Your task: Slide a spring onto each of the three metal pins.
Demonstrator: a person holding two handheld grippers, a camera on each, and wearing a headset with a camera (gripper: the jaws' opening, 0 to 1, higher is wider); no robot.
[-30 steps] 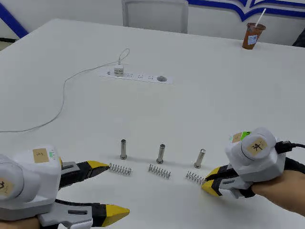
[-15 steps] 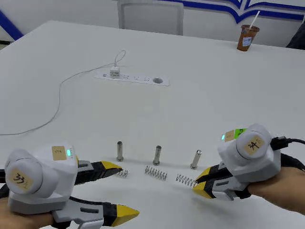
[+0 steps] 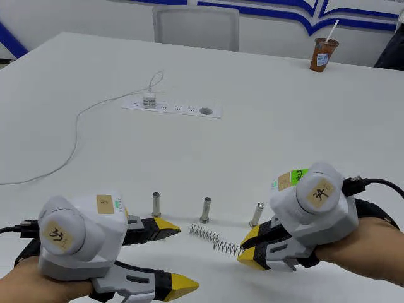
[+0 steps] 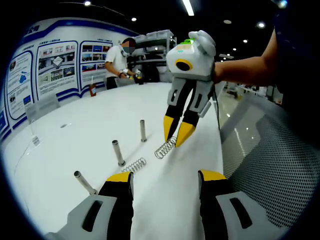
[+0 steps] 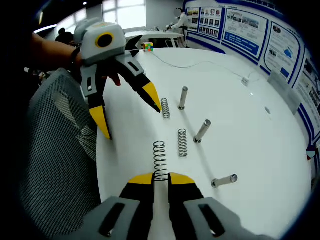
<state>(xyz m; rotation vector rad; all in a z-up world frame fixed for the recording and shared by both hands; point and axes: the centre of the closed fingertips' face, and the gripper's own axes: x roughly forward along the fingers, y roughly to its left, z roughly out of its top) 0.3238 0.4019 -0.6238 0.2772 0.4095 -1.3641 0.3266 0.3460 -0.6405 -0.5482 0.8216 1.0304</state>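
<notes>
Springs, three of them, with none on a pin yet.

At 7 o'clock in the head view is the left gripper (image 3: 188, 258). Its jaws are spread wide with nothing between them. In the right gripper view its upper yellow tip sits just beside the left spring (image 5: 165, 108), and I cannot tell whether they touch. The left spring lies flat on the white table (image 3: 284, 139). The left pin (image 3: 156, 204) stands upright at 11 o'clock of that tip.

The middle pin (image 3: 206, 209) stands upright. The middle spring (image 5: 182, 142) lies flat at its 6 o'clock in the head view, near the pin but apart from it and outside both sets of jaws.

The right pin (image 3: 257, 214) also stands upright. The right spring (image 5: 159, 160) runs from about its 7 o'clock toward the right gripper (image 5: 160, 178), just beside the middle spring. In the right gripper view its near end sits between the yellow tips at 6 o'clock, and the coil points to 12 o'clock. These jaws are nearly pressed together, pinching that end. The rest of the coil sticks out free ahead of them.

Farther back on the table, a power strip (image 3: 173, 107) lies at 11 o'clock with a white cable (image 3: 76, 132) trailing off to 9 o'clock. A cup (image 3: 320, 54) with a straw stands at 1 o'clock.
</notes>
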